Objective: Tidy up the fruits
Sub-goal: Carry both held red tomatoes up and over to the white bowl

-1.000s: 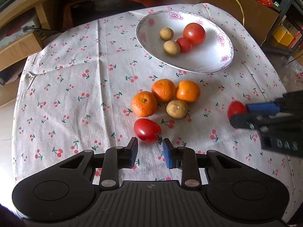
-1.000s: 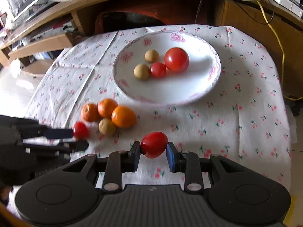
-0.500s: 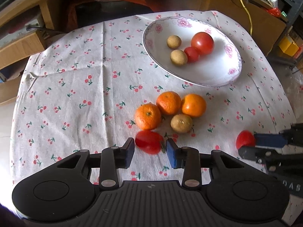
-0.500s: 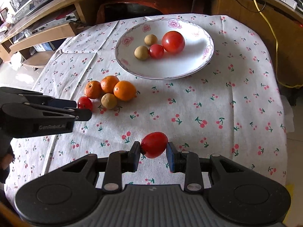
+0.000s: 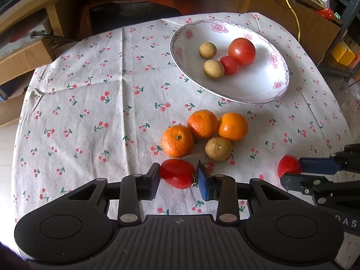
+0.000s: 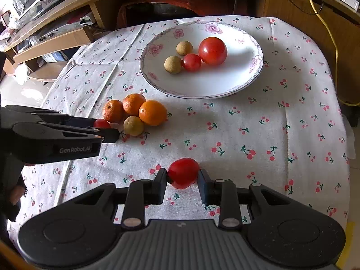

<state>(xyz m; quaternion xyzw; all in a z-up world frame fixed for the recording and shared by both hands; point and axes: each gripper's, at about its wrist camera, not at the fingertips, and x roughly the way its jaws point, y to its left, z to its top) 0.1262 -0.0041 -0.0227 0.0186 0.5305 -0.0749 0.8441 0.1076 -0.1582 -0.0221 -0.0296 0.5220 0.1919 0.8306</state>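
Note:
My left gripper (image 5: 177, 177) has a small red tomato (image 5: 177, 173) between its pads on the cherry-print cloth, and its jaws are closing, both pads touching it. From the right wrist view this left gripper (image 6: 108, 128) and its tomato (image 6: 101, 123) sit beside three oranges (image 6: 135, 110). My right gripper (image 6: 182, 177) is shut on another red tomato (image 6: 183, 172), held above the cloth; it shows at the right edge as right gripper (image 5: 290, 171). A white flowered plate (image 5: 247, 85) at the back holds a large tomato (image 5: 241, 51), a small tomato (image 5: 229, 64) and two brown fruits (image 5: 213, 69).
A brown round fruit (image 5: 217, 149) lies against the oranges (image 5: 202, 123), just beyond my left fingers. Wooden furniture (image 6: 292, 2) and a yellow cable (image 6: 333, 40) stand behind the table. A low wooden shelf (image 5: 20, 60) is at the left. The cloth drops off at the table's rounded edges.
The left jaws, shut with the tomato just ahead of them, opened and came around it; they now touch both its sides. The right gripper keeps its tomato.

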